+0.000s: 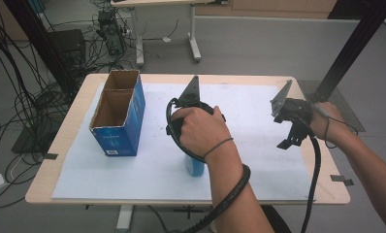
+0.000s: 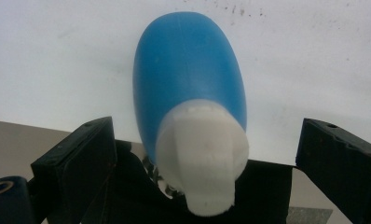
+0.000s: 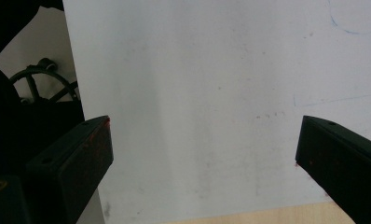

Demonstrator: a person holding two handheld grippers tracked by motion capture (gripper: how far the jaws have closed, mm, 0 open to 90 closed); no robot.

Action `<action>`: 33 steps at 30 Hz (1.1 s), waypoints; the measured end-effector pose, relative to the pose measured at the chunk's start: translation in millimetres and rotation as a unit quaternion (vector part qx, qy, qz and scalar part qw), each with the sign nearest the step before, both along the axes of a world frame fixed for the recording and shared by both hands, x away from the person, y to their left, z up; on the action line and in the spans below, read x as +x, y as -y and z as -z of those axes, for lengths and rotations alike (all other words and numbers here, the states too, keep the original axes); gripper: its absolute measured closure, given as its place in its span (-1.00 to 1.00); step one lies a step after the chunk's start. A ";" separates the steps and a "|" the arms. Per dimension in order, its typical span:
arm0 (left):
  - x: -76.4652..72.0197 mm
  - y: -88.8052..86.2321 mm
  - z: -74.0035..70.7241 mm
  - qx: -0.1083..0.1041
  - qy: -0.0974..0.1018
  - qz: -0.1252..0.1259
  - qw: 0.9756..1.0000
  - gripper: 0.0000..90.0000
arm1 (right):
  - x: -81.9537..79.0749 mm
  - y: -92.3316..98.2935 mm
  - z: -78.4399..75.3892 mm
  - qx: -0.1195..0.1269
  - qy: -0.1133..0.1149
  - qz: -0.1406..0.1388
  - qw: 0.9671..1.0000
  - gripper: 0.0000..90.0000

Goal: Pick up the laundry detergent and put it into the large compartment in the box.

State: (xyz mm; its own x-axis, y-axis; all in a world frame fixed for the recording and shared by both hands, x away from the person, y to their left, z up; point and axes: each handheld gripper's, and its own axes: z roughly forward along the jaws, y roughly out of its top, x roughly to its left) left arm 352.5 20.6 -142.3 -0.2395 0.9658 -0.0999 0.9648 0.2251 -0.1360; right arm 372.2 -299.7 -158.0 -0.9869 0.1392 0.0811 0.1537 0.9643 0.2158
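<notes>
From my remote station, the nearest thing to me is the left hand (image 1: 201, 130), which covers the left gripper (image 2: 204, 158) over the front middle of the white sheet (image 1: 133, 167). Directly beneath it stands the blue bottle (image 2: 188, 70), upright on the sheet, its white cap (image 2: 202, 154) pointing up at the gripper's camera. In the left gripper view I see both black jaws spread wide, one on each side of the cap, with clear space between each jaw and the bottle; nothing is clamped. In the high view only a sliver of the bottle (image 1: 195, 166) peeks out below the wrist.

To the right and slightly farther off, my right gripper (image 1: 290, 141) hangs above the sheet's right edge, held by the right hand (image 1: 327, 121). Its jaws also stand wide apart, holding nothing, with bare white sheet between them in the right gripper view.

Farther back on the left sits the blue cardboard box (image 1: 119, 114), open at the top and divided into two compartments, well apart from the bottle. All of it rests on the wooden table (image 1: 70, 126).
</notes>
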 end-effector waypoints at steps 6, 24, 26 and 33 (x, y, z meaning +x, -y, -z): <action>1.4 1.3 8.7 0.002 0.000 0.001 1.000 -0.87 | 1.1 0.3 3.7 -0.001 -0.002 -0.002 1.000 -0.91; 3.1 0.4 26.1 0.013 -0.006 -0.009 1.000 -0.77 | 3.7 2.9 11.8 -0.005 -0.007 0.001 1.000 -0.91; 3.5 0.6 27.2 0.012 -0.007 -0.011 1.000 -0.75 | 3.6 3.1 12.1 -0.004 -0.007 0.001 1.000 -0.91; 4.1 3.4 27.5 0.021 -0.008 -0.009 1.000 -0.51 | 4.4 2.6 14.2 -0.006 -0.008 0.001 1.000 -0.91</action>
State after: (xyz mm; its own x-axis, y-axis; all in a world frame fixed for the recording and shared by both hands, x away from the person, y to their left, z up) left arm 356.6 17.1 -169.7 -0.2589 0.9643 -0.0556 0.9580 0.2490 -0.1423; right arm 376.6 -302.3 -172.2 -0.9853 0.1414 0.0962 0.1585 0.9665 0.2021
